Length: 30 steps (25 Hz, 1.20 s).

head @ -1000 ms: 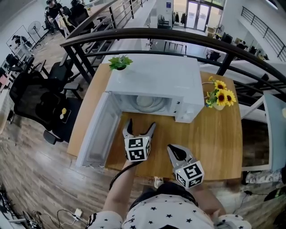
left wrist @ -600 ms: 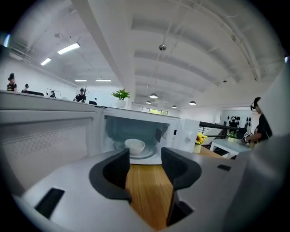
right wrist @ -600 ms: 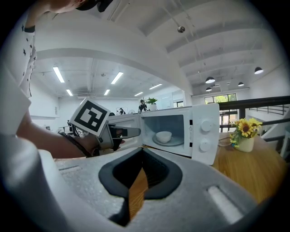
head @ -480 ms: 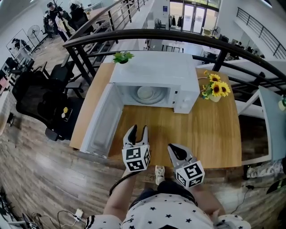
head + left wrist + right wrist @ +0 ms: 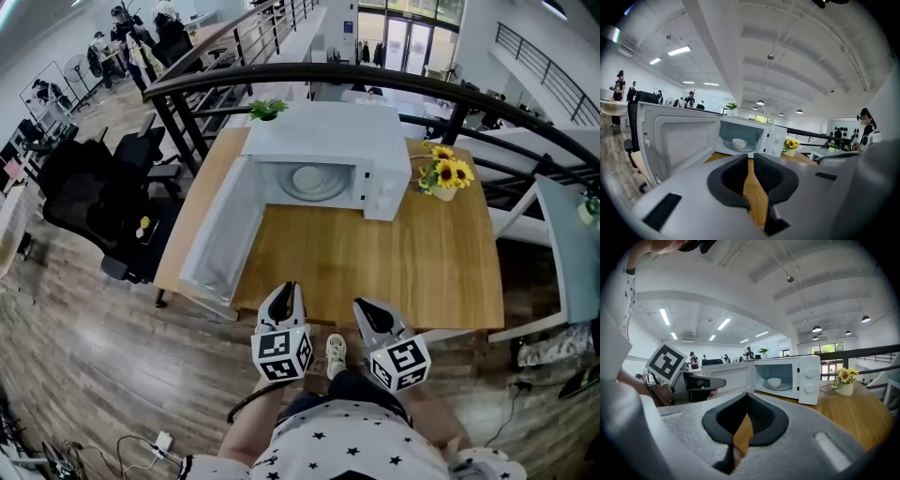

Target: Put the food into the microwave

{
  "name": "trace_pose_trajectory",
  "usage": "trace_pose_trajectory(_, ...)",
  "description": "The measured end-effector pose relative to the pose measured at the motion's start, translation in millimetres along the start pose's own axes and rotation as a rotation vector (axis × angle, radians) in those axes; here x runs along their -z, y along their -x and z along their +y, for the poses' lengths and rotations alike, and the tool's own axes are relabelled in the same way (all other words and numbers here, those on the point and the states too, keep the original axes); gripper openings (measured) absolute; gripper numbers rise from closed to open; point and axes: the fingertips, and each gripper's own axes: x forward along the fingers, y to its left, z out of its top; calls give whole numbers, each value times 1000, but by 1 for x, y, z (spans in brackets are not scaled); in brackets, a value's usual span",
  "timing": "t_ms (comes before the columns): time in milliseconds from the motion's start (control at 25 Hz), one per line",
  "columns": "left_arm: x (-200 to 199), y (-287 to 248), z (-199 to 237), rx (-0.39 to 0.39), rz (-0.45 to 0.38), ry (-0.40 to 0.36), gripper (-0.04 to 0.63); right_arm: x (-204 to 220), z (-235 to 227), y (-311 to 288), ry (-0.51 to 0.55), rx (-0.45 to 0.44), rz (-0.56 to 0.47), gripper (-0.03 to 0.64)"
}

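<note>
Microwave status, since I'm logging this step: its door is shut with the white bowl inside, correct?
No. The microwave has its door open, swung out to the left, as the head view shows. The white bowl is indeed inside.

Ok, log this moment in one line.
left claw: jaws just closing, nothing between | right claw: shut, empty | bowl: inside microwave | door: open
</note>
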Motion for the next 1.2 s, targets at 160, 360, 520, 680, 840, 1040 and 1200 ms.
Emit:
trace_pose_trajectory(160,5,37,-1,-4,-11,5,26,1,16,21,12,0,-13,5)
trace_pose_trajectory(360,14,76,-7,4,-14,-13,12,5,35,46,18,-5,-25,5)
trace_pose_trajectory(520,23,106,-10,12,-12,-16,6,10,52,62,18,-15,-33,5)
trace_pose_trajectory(680,28,129,-12,19,-17,-21,6,14,66,75,14,-26,-43,5)
trace_pose_trajectory(840,38,146,-14,19,-12,-9,6,17,77,85,17,-41,-48,5)
trace_pose_trajectory(1040,50,159,-15,19,7,-13,5,20,89,90,23,-59,-51,5)
trace_pose_trajectory(1200,53,163,-18,21,12,-13,6,22,93,93,20,-69,-48,5)
